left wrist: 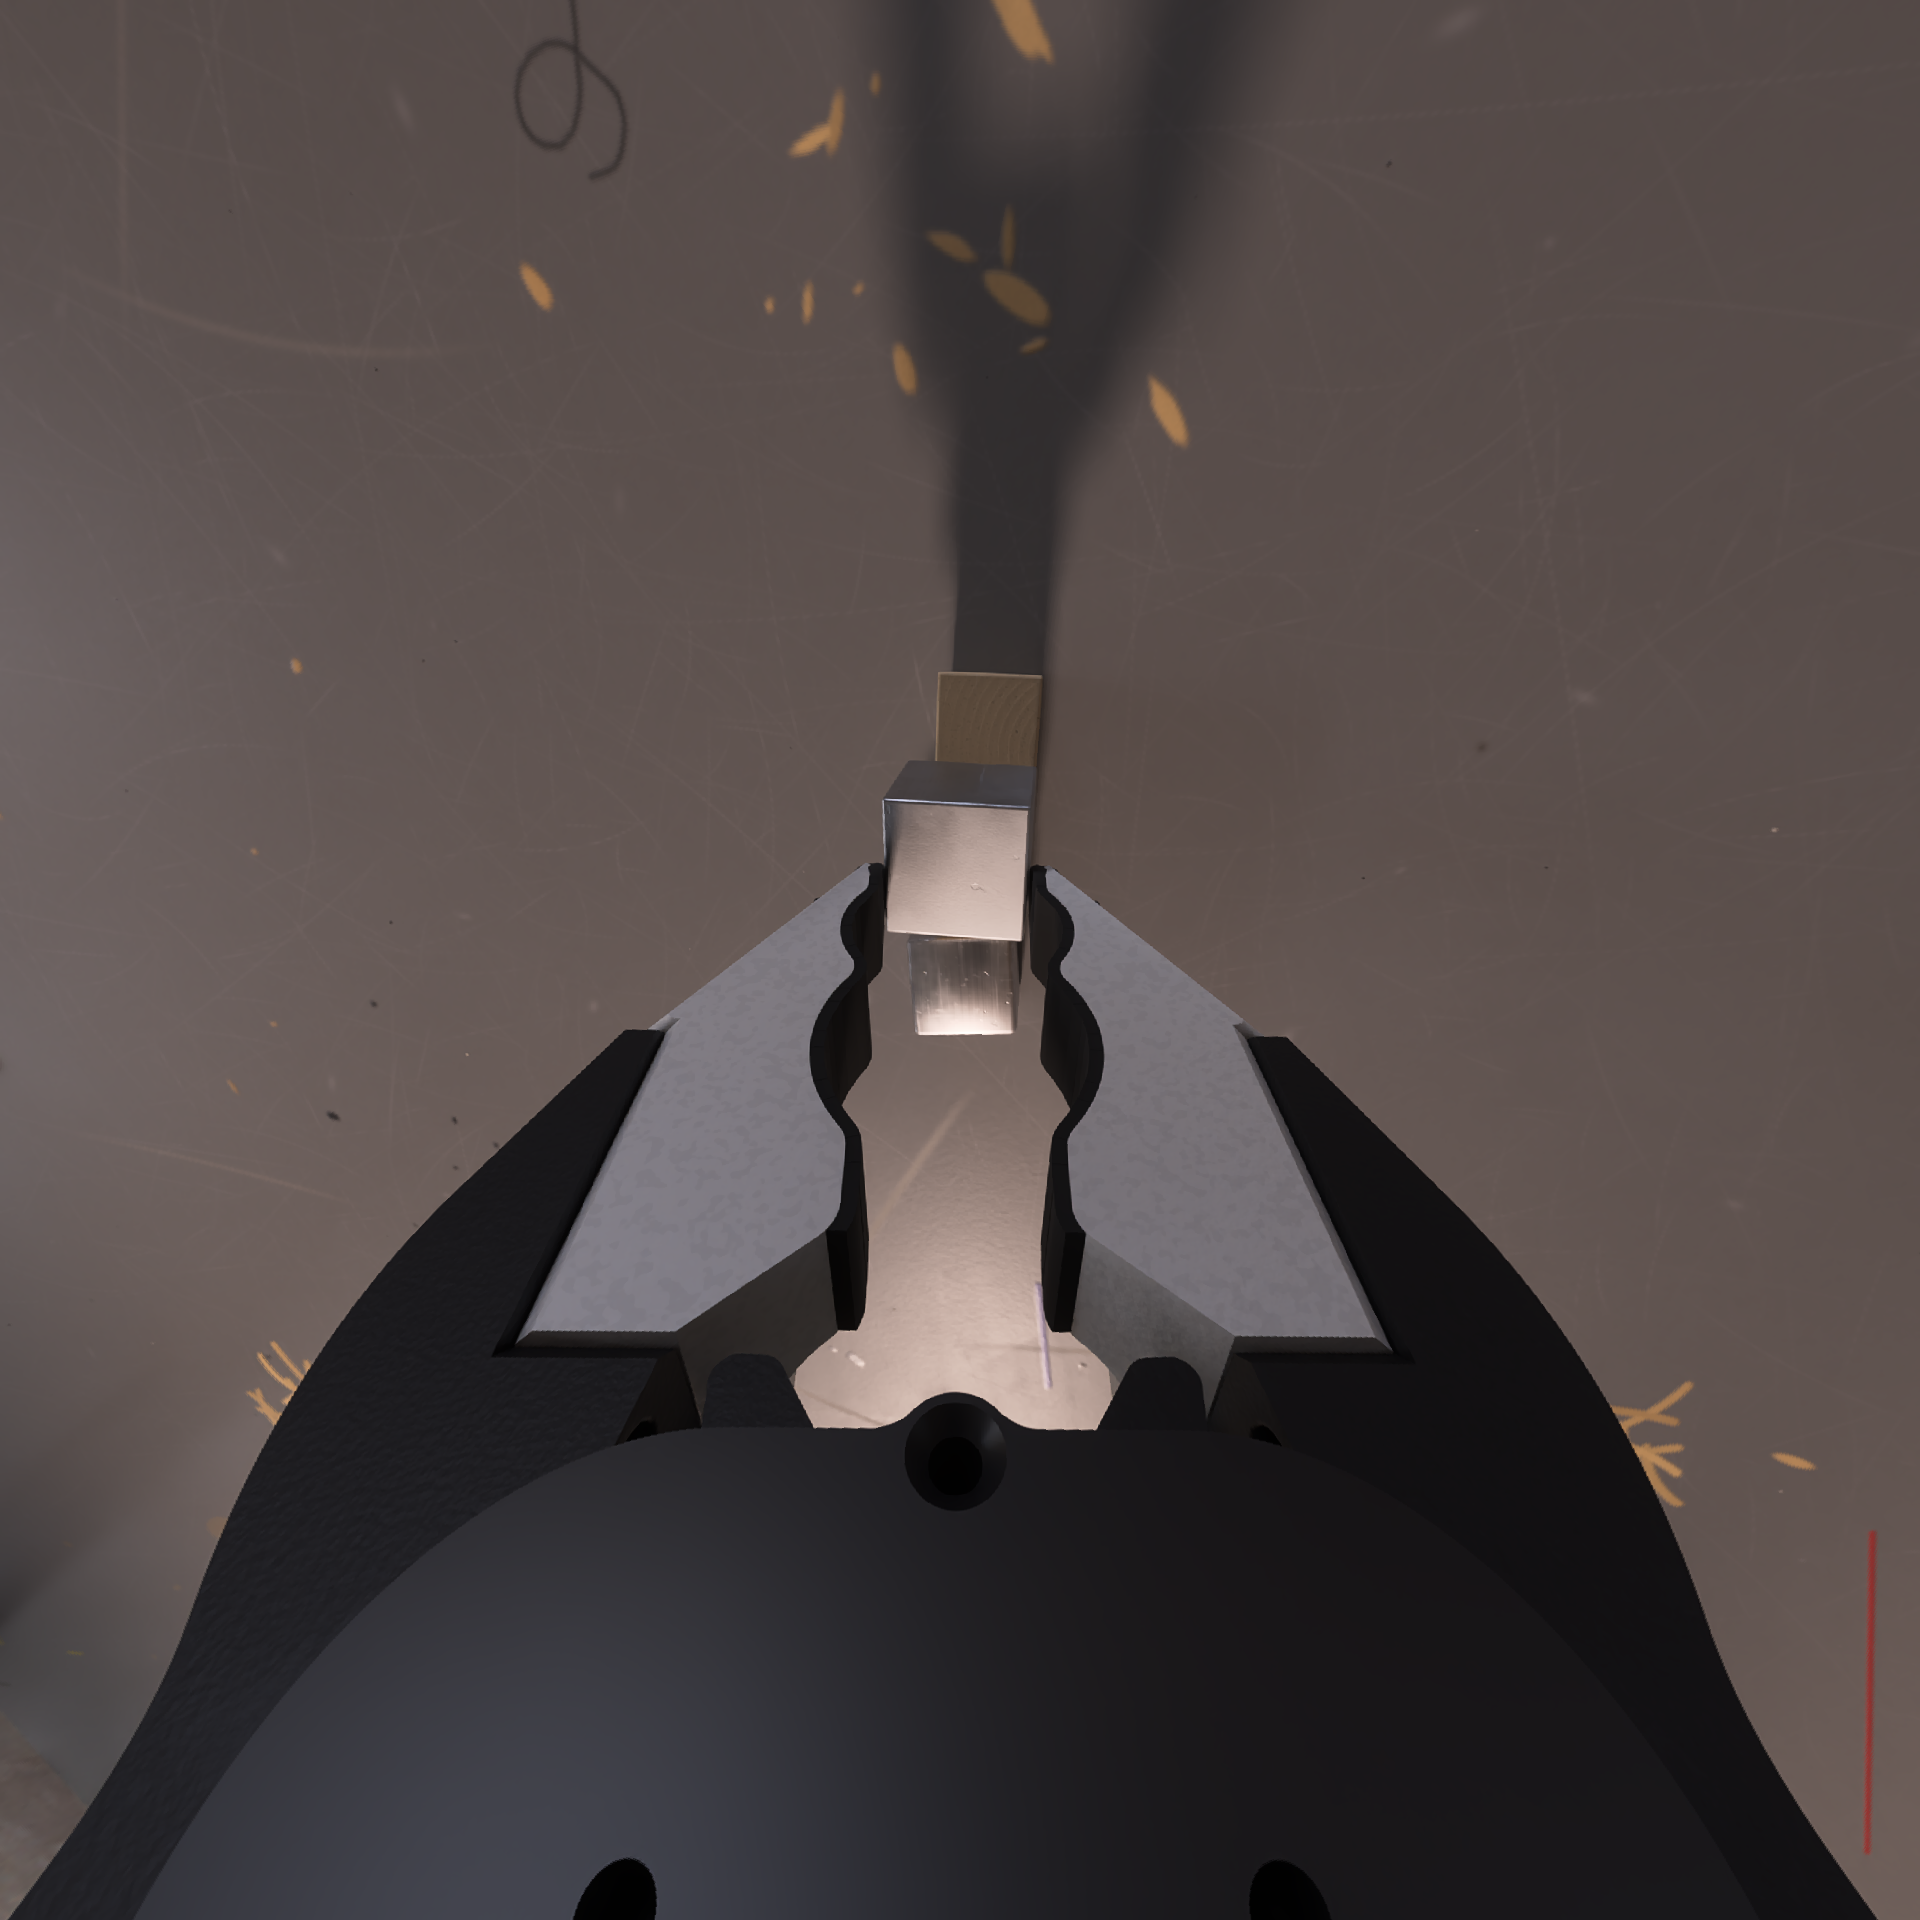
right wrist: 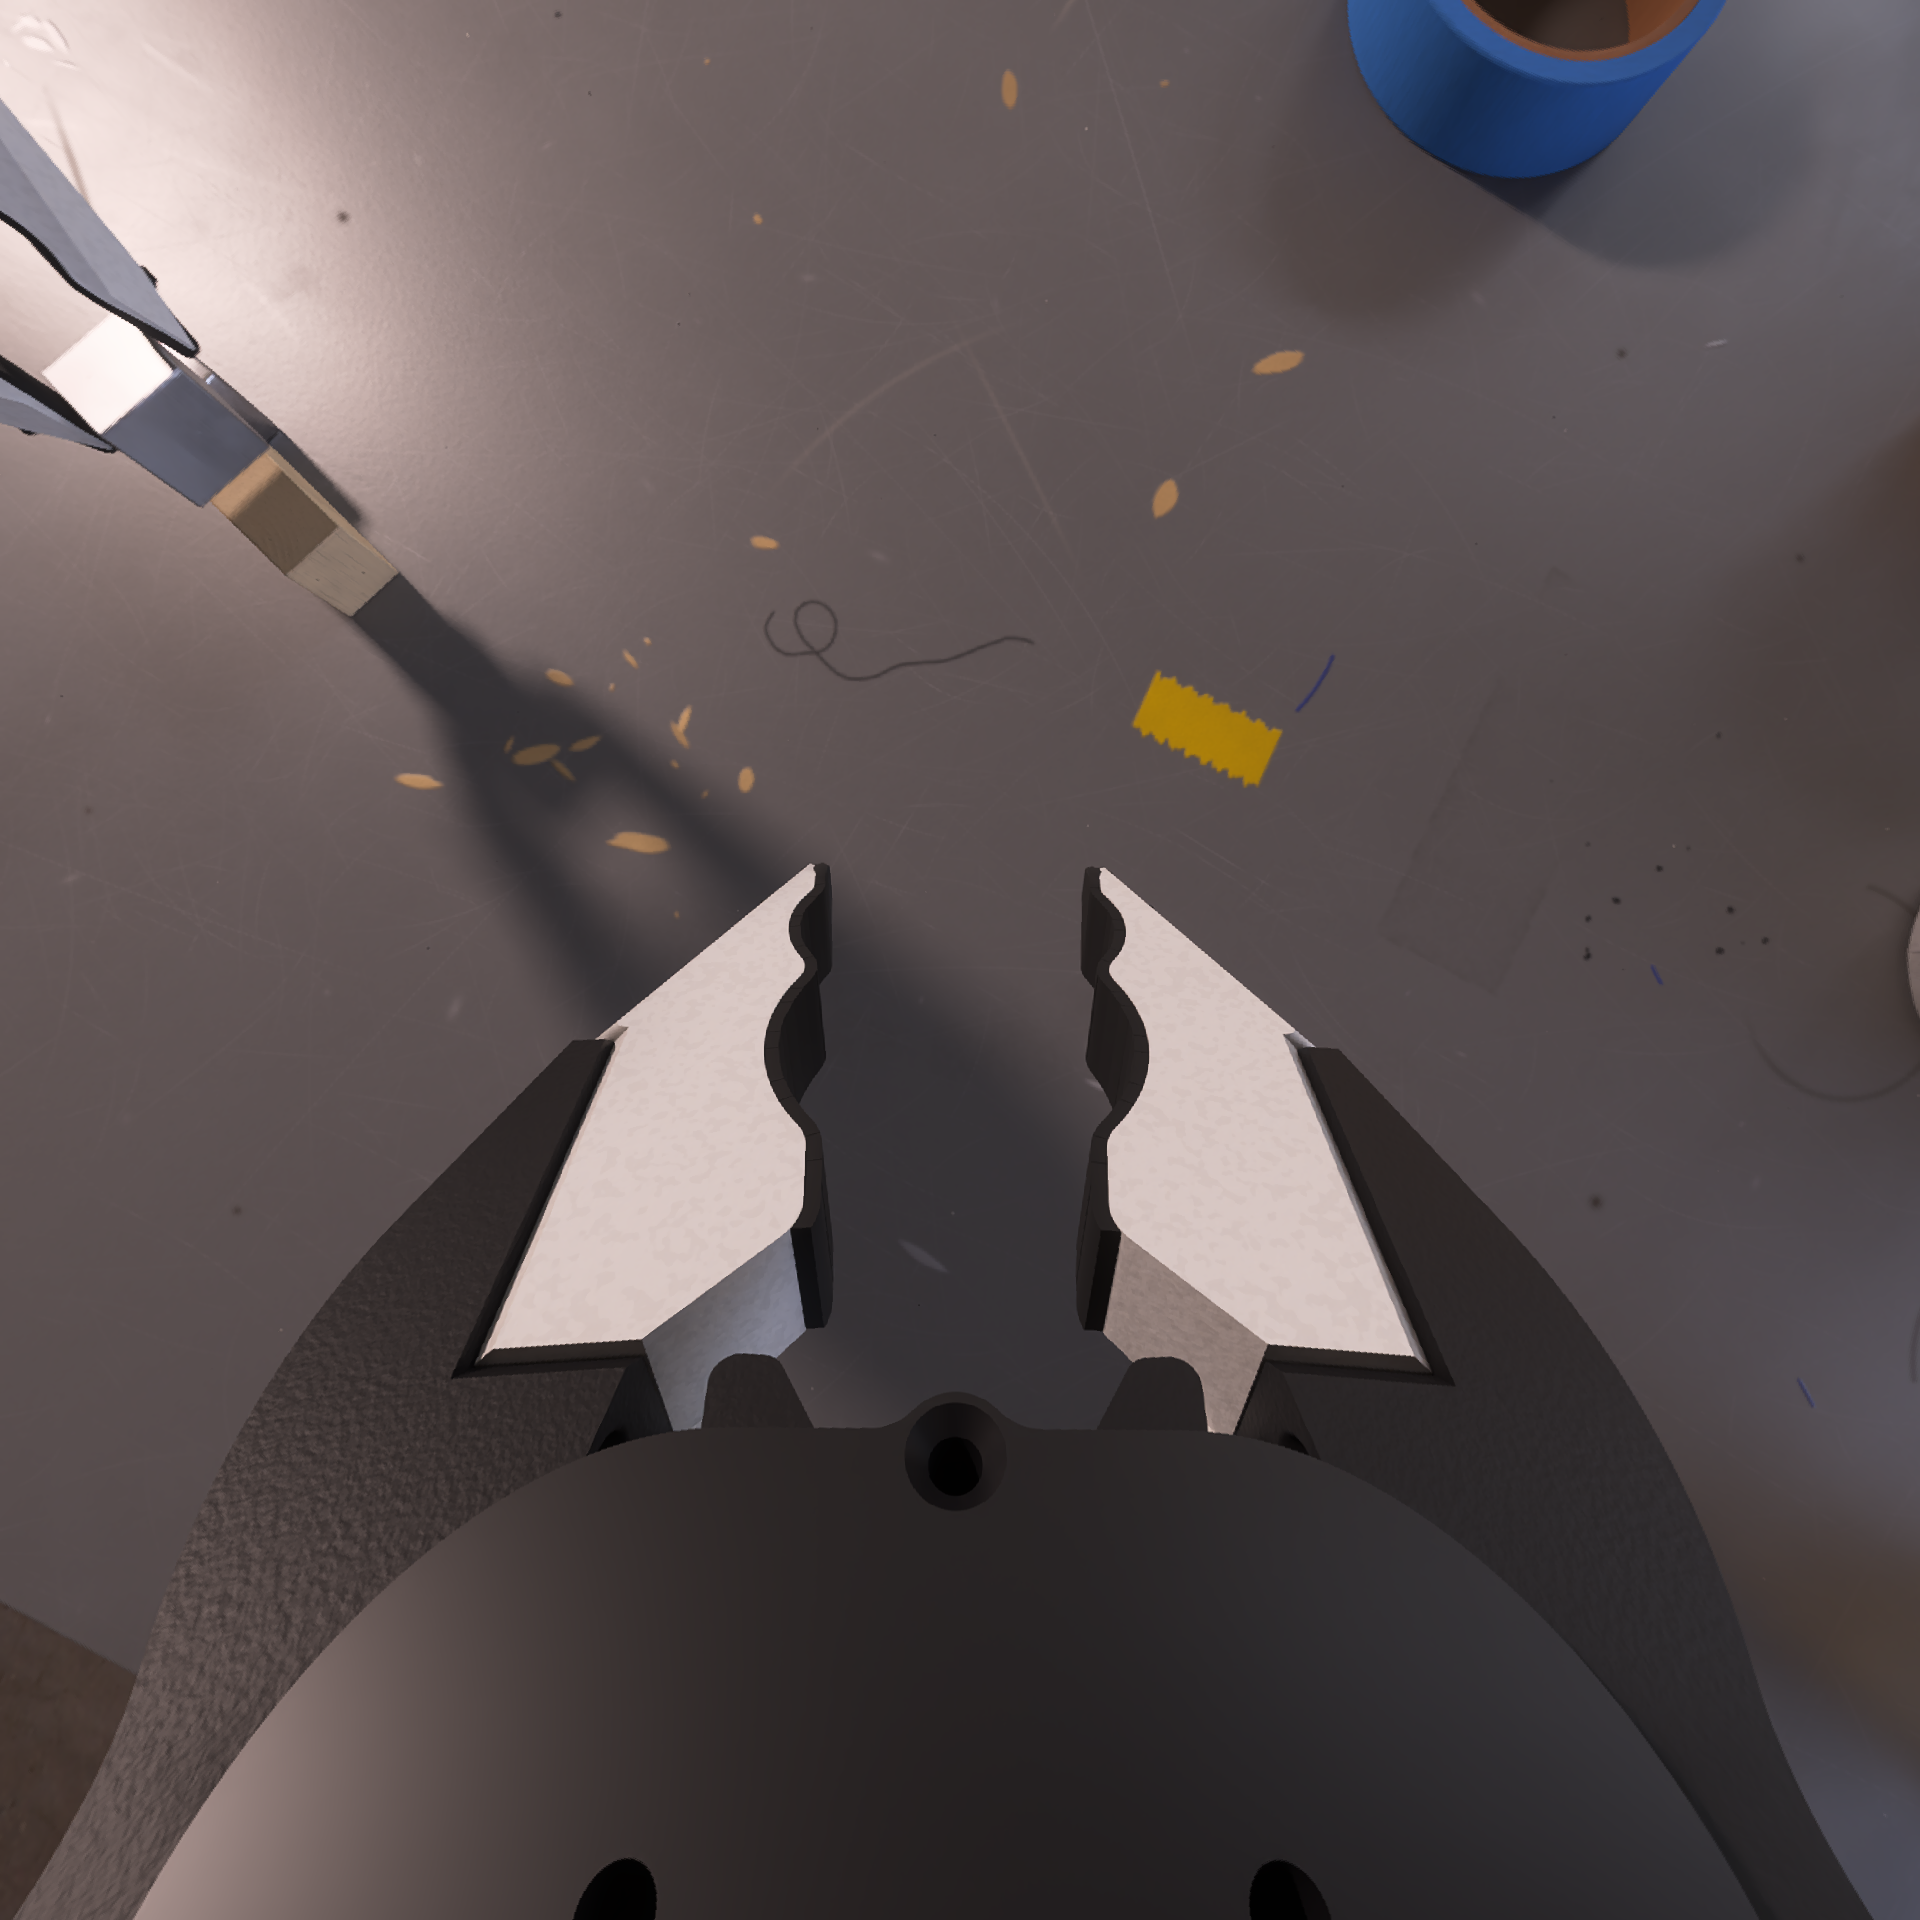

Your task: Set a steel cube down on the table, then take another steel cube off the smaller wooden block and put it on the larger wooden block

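My left gripper (left wrist: 956, 896) is shut on a steel cube (left wrist: 956, 847), with both fingertips pressed on its sides. A second bright steel face (left wrist: 961, 987) shows between the fingers; I cannot tell if it belongs to the same cube. A wooden block (left wrist: 987, 717) sits just beyond it. In the right wrist view, the left gripper (right wrist: 94, 384) at the top left holds the bright steel cube (right wrist: 104, 376). It is in line with more steel (right wrist: 192, 438) and the wooden block (right wrist: 307, 535), which rests on the table. My right gripper (right wrist: 956, 883) is open and empty above the table. No larger wooden block is in view.
A blue tape roll (right wrist: 1527, 94) stands at the far right. A yellow scrap (right wrist: 1205, 727), a thin dark thread (right wrist: 894, 655) and scattered wood shavings (right wrist: 639, 842) lie flat on the grey table (right wrist: 1039, 312). A pale object (right wrist: 1914, 956) shows at the right edge.
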